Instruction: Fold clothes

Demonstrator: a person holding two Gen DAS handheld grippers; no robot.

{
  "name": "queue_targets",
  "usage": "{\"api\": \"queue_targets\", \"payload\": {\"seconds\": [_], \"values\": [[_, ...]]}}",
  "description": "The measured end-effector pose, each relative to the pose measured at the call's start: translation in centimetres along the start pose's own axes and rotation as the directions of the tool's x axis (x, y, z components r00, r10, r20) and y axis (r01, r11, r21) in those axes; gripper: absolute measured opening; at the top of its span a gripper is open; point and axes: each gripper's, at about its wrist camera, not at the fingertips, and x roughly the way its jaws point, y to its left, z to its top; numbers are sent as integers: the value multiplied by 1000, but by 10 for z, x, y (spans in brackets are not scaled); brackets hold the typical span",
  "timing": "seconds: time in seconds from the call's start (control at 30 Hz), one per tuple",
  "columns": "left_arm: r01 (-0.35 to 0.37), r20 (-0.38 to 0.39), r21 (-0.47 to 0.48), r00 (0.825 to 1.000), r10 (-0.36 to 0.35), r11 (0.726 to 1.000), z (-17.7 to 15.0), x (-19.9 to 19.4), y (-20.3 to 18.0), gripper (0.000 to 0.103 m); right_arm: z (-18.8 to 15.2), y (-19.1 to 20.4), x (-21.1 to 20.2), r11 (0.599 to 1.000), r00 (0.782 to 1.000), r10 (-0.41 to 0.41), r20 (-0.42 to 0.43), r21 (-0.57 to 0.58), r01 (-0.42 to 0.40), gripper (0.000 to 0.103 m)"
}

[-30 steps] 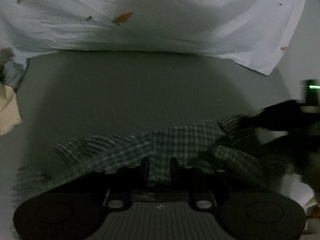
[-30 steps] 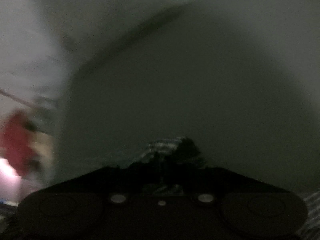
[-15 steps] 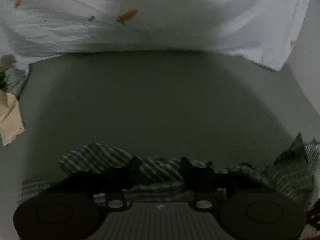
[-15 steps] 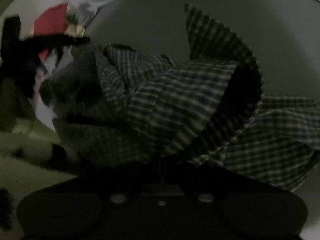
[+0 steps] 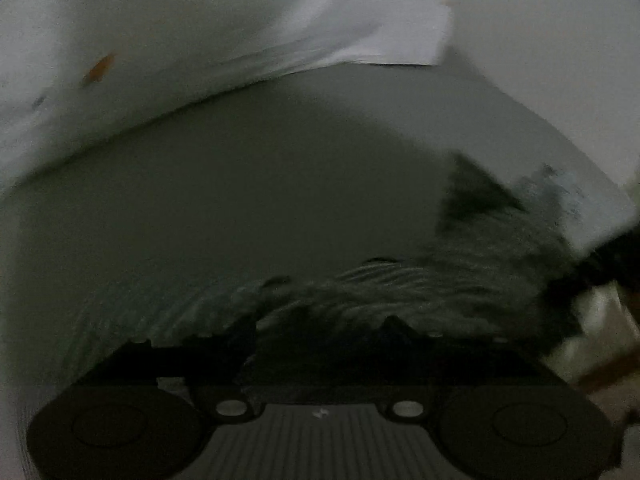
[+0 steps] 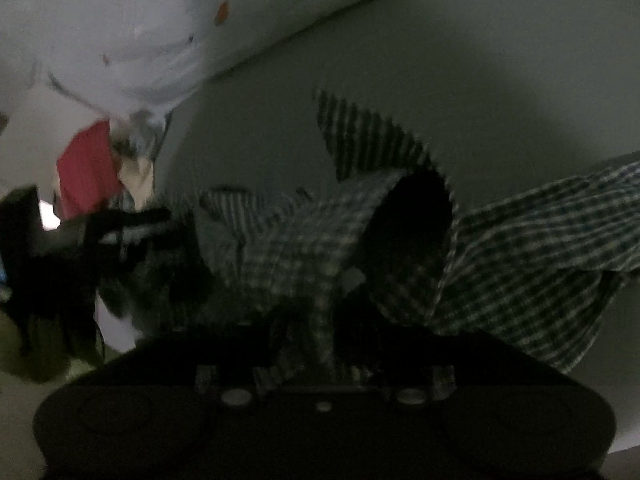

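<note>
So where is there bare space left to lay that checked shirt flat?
The bare grey surface between the white printed sheet and the checked shirt is free. It is crowded by the red cloth pile.

checked shirt (image 6: pixel 320 240) spread wider than before, left gripper (image 5: pixel 320 332) fingers apart, apparently released
</note>
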Motion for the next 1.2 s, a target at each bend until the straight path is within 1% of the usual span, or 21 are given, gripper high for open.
{"api": "queue_targets", "payload": {"seconds": [0.07, 0.13, 0.2, 0.27, 0.3, 0.33, 0.37, 0.4, 0.47, 0.53, 0.57, 0.63, 0.73, 0.8, 0.87, 0.9, 1.03, 1.1, 1.13, 1.17, 1.2], "values": [[49, 9, 110, 999, -50, 993, 6, 1, -19, 81, 4, -2, 2, 1000, 1000, 10, 23, 18, -10, 29], [93, 11, 221, 995, -98, 971, 13, 2, -39, 83, 8, -1, 3, 1000, 999, 10, 42, 25, -11, 17], [100, -16, 361, 995, -101, 927, 12, 18, -64, 83, 13, -3, -1, 1000, 998, 1, 58, 16, -2, 12], [107, -32, 454, 994, -104, 885, 7, 34, -80, 82, 18, -1, -1, 1000, 996, 0, 85, 9, 0, 11], [93, -36, 463, 996, -86, 881, 7, 41, -84, 69, 21, -1, -2, 1000, 995, 0, 97, 10, -1, 11], [78, -41, 473, 997, -67, 877, 8, 48, -88, 43, 22, 0, -4, 1000, 994, -1, 114, 14, 0, 11], [65, -43, 476, 998, -51, 877, 9, 54, -91, 31, 24, 1, -8, 1000, 991, -4, 134, 19, 2, 11], [62, -35, 425, 998, -52, 903, 14, 53, -85, 17, 25, 0, -12, 1000, 988, -8, 153, 26, 4, 11], [70, -6, 274, 997, -71, 959, 26, 49, -66, 15, 23, -3, -22, 998, 979, -17, 203, 59, 5, 18], [83, 38, 79, 996, -86, 993, 35, 43, -37, 10, 19, -8, -30, 995, 969, -40, 243, 95, 17, 28], [86, 59, -16, 995, -85, 996, 38, 41, -22, 9, 16, -9, -33, 994, 965, -58, 256, 107, 31, 37], [63, 70, -147, 996, -53, 987, 41, 42, 3, 8, 13, -16, -29, 989, 962, -116, 248, 121, 89, 45], [3, 71, -247, 997, 15, 969, 41, 43, 25, 7, 12, -17, -12, 974, 957, -221, 189, 88, 207, 45], [-14, 68, -287, 997, 35, 958, 39, 43, 32, 7, 11, -10, -3, 974, 960, -227, 165, 23, 227, 48], [-23, 67, -315, 997, 47, 949, 37, 43, 35, 7, 9, 0, 8, 978, 972, -194, 136, -50, 203, 60], [-23, 66, -323, 997, 47, 946, 35, 42, 35, 7, 8, 4, 13, 976, 973, -195, 125, -78, 205, 62], [-39, 55, -343, 997, 61, 939, 31, 43, 38, 7, 14, 8, 51, 954, 961, -263, 89, -123, 272, 65], [-55, 49, -349, 996, 77, 936, 30, 43, 38, 7, 21, 0, 69, 957, 960, -274, 61, -86, 278, 64], [-63, 46, -352, 995, 85, 934, 29, 43, 38, 7, 25, -1, 75, 956, 959, -279, 56, -81, 283, 54], [-72, 44, -354, 995, 94, 932, 29, 42, 39, 7, 28, -2, 80, 954, 957, -286, 52, -78, 290, 31], [-93, 47, -355, 992, 117, 930, 31, 41, 41, 6, 32, 0, 82, 945, 949, -309, 56, -90, 313, 20]]}}
